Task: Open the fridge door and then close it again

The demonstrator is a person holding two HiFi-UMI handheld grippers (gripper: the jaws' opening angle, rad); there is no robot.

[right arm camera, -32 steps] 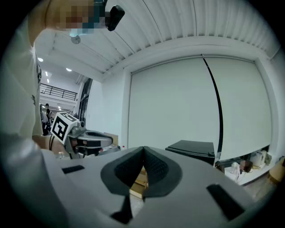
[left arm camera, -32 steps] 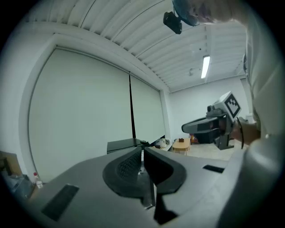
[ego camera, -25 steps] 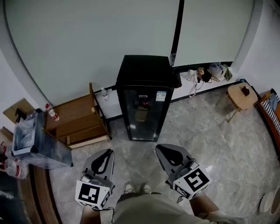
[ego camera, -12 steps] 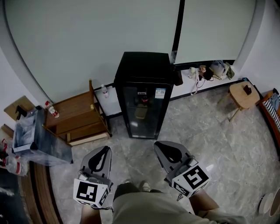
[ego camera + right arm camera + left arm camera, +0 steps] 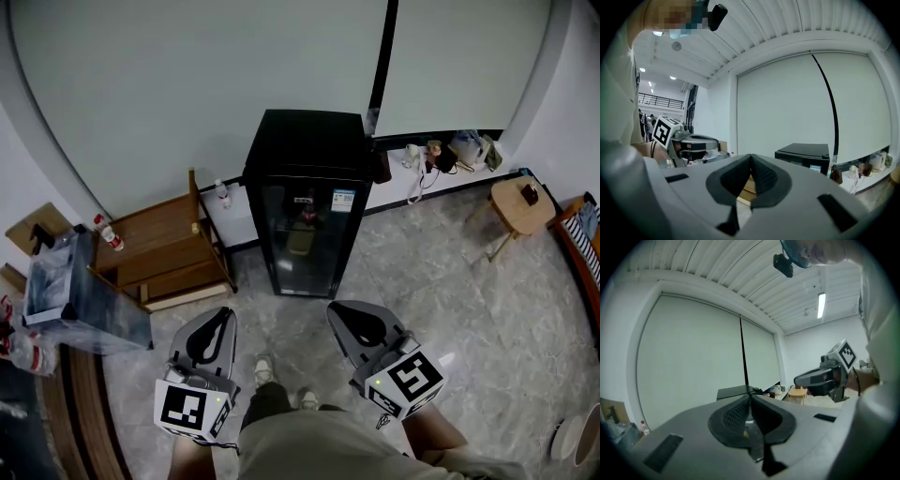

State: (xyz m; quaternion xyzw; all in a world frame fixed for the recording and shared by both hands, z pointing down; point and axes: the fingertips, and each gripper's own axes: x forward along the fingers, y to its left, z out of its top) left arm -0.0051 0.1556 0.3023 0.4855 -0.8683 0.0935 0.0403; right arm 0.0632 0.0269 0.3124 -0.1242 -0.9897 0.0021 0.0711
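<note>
Black fridge [image 5: 307,150]: door [image 5: 307,239] shut, untouched | left gripper [image 5: 226,316]: jaws closed, empty | right gripper [image 5: 339,314]: jaws closed, empty

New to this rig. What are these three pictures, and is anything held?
No robot: a person holds a two-jaw gripper in each hand. The top-down picture is from a camera on the person's head; the left gripper and right gripper show at its bottom. The other two come from cameras riding on each gripper, looking along its jaws. Both jaw pairs are shut, holding nothing. Ahead on the floor stands a black fridge, door closed, with a wooden shelf at its left.
</note>
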